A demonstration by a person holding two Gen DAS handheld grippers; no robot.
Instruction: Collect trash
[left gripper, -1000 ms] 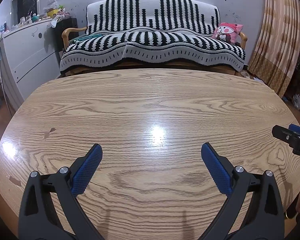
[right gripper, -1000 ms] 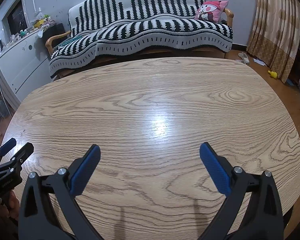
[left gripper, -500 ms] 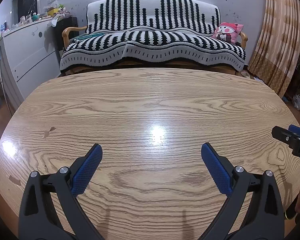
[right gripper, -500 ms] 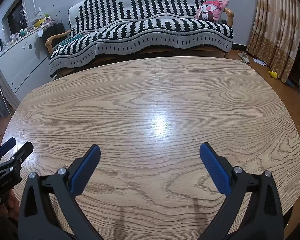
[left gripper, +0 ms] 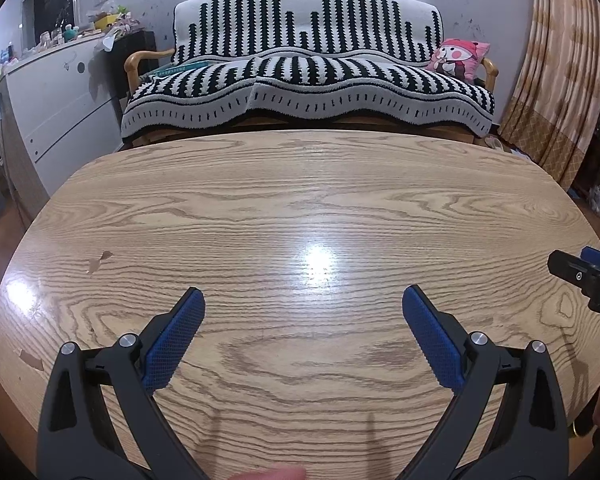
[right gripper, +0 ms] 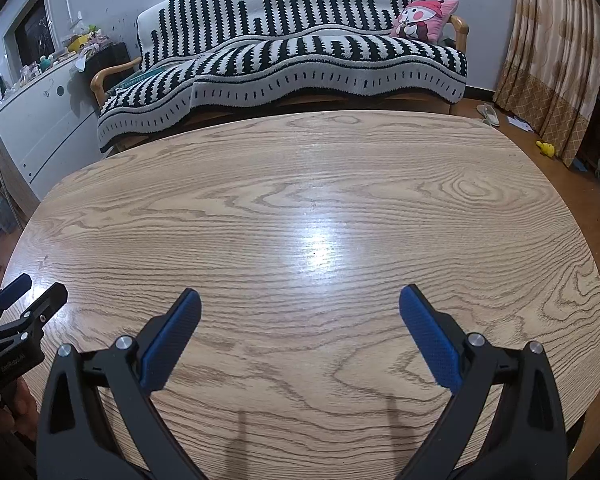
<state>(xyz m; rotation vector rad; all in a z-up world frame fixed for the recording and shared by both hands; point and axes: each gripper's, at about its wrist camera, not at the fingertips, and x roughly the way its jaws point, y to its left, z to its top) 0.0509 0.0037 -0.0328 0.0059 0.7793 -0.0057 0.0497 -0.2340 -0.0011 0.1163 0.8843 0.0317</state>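
No trash shows on the oval wooden table (left gripper: 300, 200) in either view. My left gripper (left gripper: 304, 300) is open and empty, held low over the table's near edge. My right gripper (right gripper: 300, 300) is open and empty too, beside it. The right gripper's tip shows at the right edge of the left wrist view (left gripper: 584, 276). The left gripper's tip shows at the left edge of the right wrist view (right gripper: 24, 312).
A sofa under a black-and-white striped blanket (left gripper: 308, 80) stands just behind the table, with a pink cushion (left gripper: 458, 58) on its right end. A white cabinet (left gripper: 60, 112) stands at the left, a curtain (left gripper: 560, 80) at the right. Small items lie on the floor at the right (right gripper: 546, 148).
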